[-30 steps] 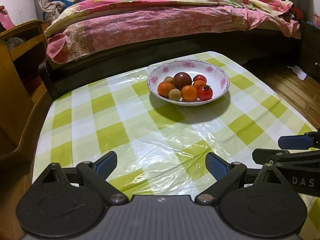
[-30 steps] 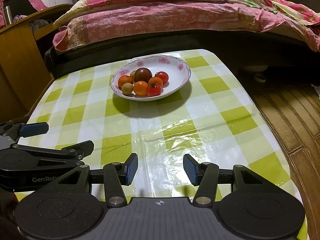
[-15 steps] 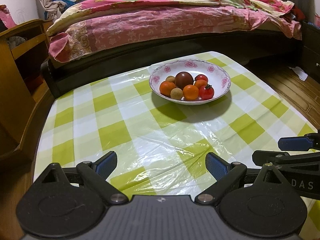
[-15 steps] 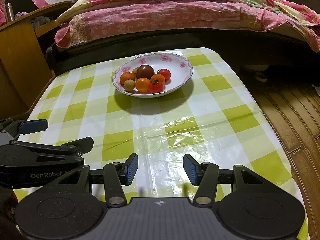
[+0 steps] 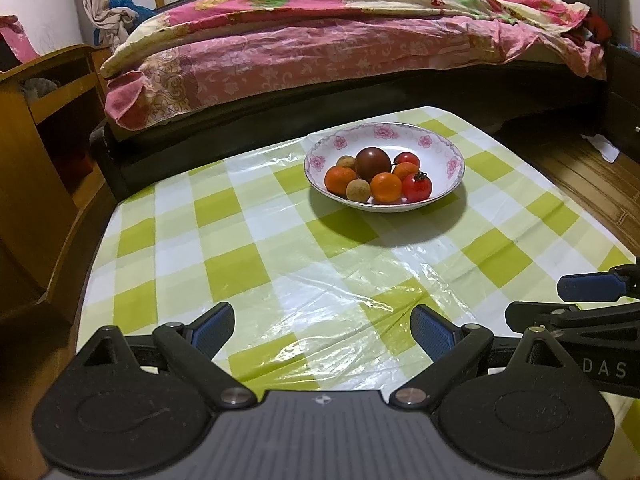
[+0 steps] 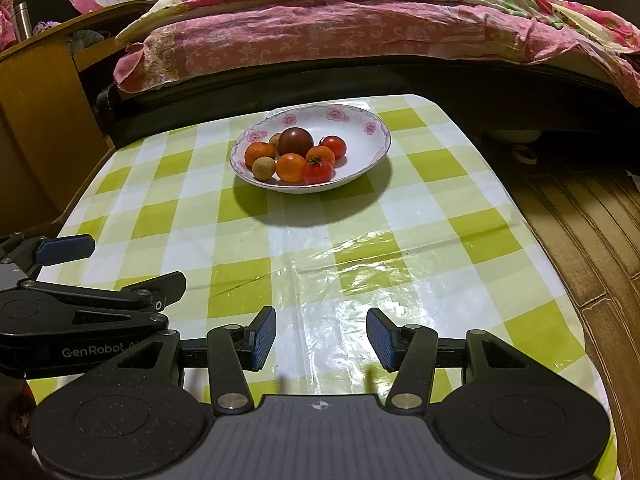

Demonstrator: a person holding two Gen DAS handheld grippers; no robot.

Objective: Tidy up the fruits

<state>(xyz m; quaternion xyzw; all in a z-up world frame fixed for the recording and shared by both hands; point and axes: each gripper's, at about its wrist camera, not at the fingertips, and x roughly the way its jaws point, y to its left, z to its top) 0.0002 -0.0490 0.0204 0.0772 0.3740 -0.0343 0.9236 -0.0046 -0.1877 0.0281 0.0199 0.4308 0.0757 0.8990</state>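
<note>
Left wrist view: left gripper (image 5: 322,332) gapes empty, right gripper (image 6: 321,338) too — both well short of the bowl (image 5: 450,160) at the table's (image 5: 240,272) far end. Those tomatoes (image 5: 417,187) look soft, slick — I'd pinch gently across the middle.

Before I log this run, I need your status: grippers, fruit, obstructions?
Left gripper open, empty. Right gripper open, empty. Fruit all in the bowl, far end of table. Nothing between.
</note>
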